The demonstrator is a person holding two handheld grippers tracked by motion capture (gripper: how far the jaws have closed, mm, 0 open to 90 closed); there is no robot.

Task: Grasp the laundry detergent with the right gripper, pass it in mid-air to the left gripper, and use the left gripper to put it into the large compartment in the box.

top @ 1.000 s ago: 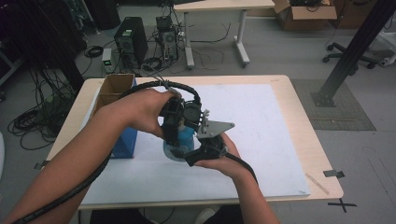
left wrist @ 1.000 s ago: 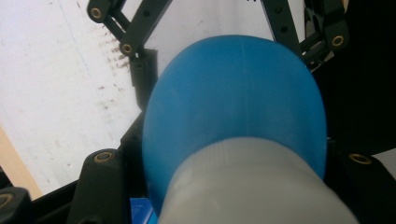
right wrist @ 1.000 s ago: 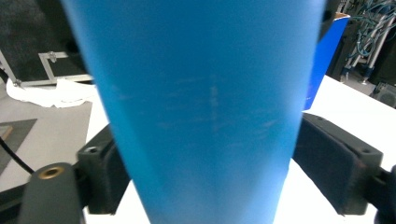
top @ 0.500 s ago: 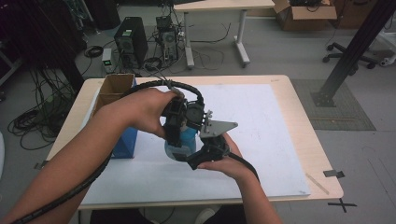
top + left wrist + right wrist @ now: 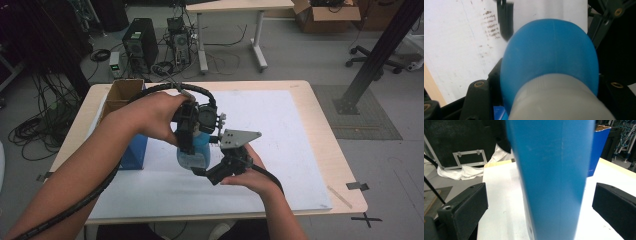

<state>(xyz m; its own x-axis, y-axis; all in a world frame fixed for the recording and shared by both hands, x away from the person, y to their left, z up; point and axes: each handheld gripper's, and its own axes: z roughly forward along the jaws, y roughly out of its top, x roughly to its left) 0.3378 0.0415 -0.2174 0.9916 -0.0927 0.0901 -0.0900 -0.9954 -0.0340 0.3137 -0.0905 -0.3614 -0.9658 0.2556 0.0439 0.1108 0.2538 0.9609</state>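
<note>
Blue bottle [image 5: 196, 150] in high view largely covered by left gripper [image 5: 192, 131] and left hand [image 5: 159, 114]; base and shoulder alone exposed, shape of top not determinable. In left gripper view, bottle [image 5: 551, 60] blurred at close range, cut off at bottom edge; contact of pads with its sides concealed behind its bulk. In right gripper view, bottle [image 5: 554, 177] cut off at top and bottom edges, both ends out of frame, with right gripper [image 5: 541, 205] jaws cropped at lower corners. Blue box [image 5: 134, 150] on table partly concealed by left forearm. Brown marks on white sheet [image 5: 461, 50] too smeared to read.
</note>
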